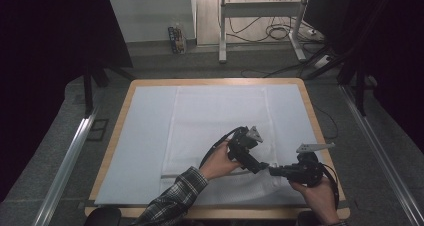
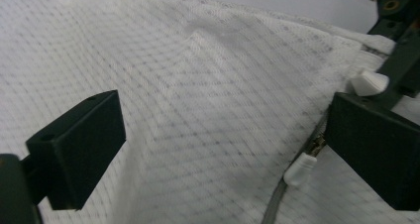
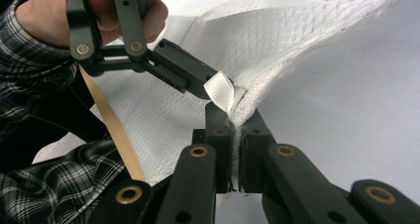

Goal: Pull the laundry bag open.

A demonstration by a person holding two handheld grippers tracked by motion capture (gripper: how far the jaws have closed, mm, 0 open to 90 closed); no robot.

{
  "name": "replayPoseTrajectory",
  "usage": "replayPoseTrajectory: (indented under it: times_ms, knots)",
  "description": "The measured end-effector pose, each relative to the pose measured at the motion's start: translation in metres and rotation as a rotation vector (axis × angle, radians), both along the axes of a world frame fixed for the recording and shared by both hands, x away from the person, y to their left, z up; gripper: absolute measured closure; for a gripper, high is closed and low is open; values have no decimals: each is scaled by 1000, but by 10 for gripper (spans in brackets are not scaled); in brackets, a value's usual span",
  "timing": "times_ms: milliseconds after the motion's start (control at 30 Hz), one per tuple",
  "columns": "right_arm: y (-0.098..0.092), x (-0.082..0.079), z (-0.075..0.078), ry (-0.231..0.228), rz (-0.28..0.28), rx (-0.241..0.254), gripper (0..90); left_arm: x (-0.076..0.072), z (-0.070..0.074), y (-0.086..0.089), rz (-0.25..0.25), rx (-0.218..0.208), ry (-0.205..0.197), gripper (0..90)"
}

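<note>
My right gripper [image 3: 236, 149] is squeezed tight on the edge of the white mesh bag [image 1: 220, 121], which lies flat in the middle of the table [image 1: 305, 93] in the high view. My left gripper [image 2: 223, 144] is wide open over the bag, with nothing in it. The little white zipper pull [image 2: 299, 169] sits low and right in the left gripper view, just beside one jaw. If I close now, I think I could miss the pull and grab only cloth. If my right hand tugs hard, the thin mesh could slip out or bunch up.
</note>
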State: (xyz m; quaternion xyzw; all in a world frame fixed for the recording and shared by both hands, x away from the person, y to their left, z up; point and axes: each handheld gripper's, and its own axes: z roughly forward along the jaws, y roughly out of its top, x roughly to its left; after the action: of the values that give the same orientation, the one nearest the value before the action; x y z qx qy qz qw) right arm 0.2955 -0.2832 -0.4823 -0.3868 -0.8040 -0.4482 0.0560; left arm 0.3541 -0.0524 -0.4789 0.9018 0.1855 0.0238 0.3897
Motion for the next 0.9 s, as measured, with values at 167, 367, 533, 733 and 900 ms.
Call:
replayPoseTrajectory:
  times_ms: [167,367,533,733,900]
  knots:
    - [1,0,1,-8,0,3,848,-5,0,11,-35,-15,-3,52]
    - [-1,0,1,-6,-6,8,848,-17,-6,21,-140,1,-12,290]
    - [-1,0,1,-10,-5,6,848,-25,-11,22,-200,19,-17,445]
    - [-1,0,1,-10,-5,6,847,-31,-11,24,-237,38,1,523]
    - [0,0,1,-11,-5,8,847,-32,-16,21,-240,55,25,511]
